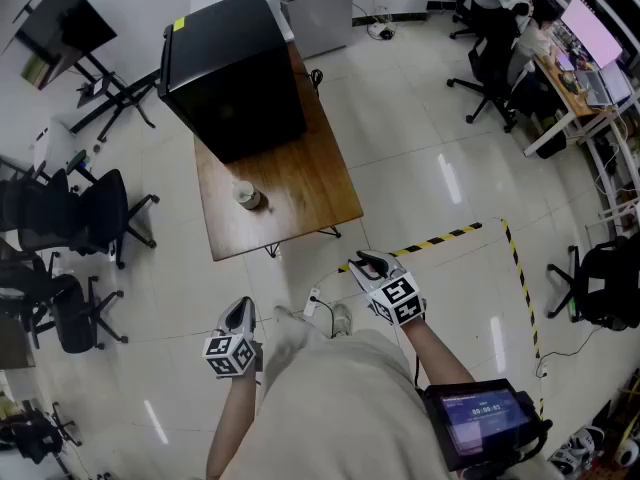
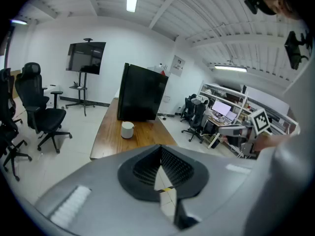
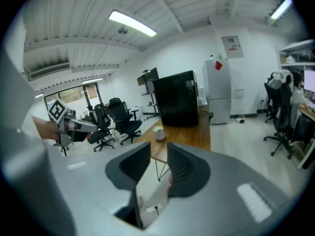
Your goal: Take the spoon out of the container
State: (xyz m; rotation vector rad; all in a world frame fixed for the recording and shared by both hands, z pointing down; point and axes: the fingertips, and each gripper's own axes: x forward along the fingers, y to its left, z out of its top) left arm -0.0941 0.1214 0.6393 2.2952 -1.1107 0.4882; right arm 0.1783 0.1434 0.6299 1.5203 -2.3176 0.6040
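The person stands on the floor (image 1: 420, 183), well short of the counter (image 1: 300, 183), both forearms reaching forward and the tools tipped a little downward. The left tool (image 1: 240, 312) hangs low at the hip; the right tool (image 1: 368, 261) is farther forward, and neither touches anything.

The person's torso fills the bottom of the head view and hides the elbows. The spoon is too small to make out in any view. The container (image 1: 247, 196) shows only as a small pale cup.

In the left gripper view the left tool (image 2: 160, 149) has its tips together with nothing between them. In the right gripper view the right tool (image 3: 158, 154) shows a narrow gap, empty.

The container stands on the counter, just in front of the black box (image 1: 235, 73).
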